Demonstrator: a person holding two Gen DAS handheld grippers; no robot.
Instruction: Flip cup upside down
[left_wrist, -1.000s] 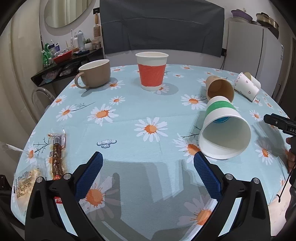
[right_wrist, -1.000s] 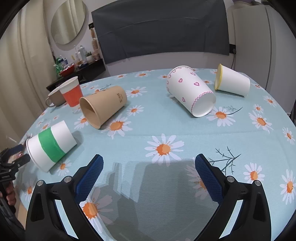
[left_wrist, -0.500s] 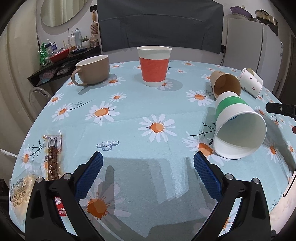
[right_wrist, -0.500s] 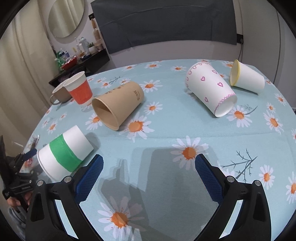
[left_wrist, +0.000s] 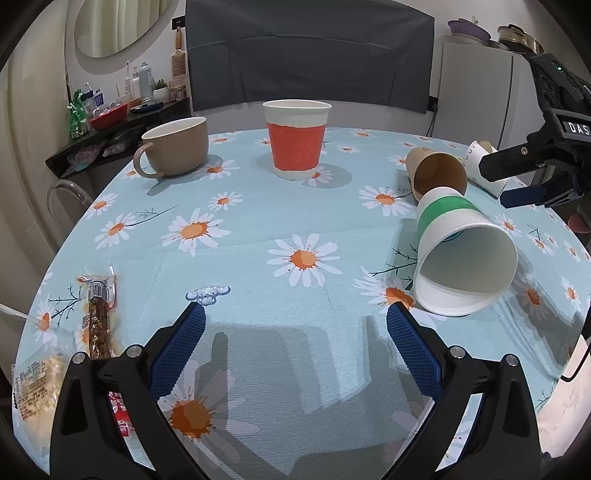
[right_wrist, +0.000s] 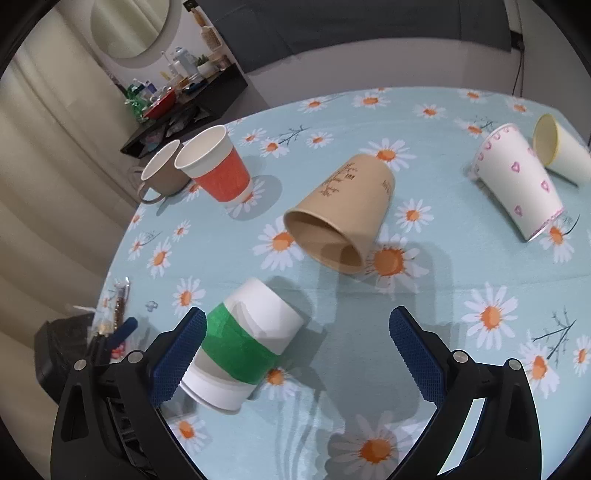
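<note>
On the daisy tablecloth (left_wrist: 258, 229), your left gripper (left_wrist: 295, 328) hangs with jaws spread wide, gripping nothing. The green-banded cup (right_wrist: 243, 343) lies on its side. Your right gripper (right_wrist: 297, 336) is equally wide, its left pad (right_wrist: 181, 350) beside that cup.

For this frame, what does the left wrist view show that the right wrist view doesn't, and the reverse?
Only the left wrist view shows the white inside of the green-banded cup and the refrigerator behind the table.

Only the right wrist view shows the yellow-rimmed cup clearly and the printing on the brown cup.

Both show the upright red cup, the beige mug, the heart-print cup, the snack packets, the daisy tablecloth, and an open gripper: left gripper, right gripper.
</note>
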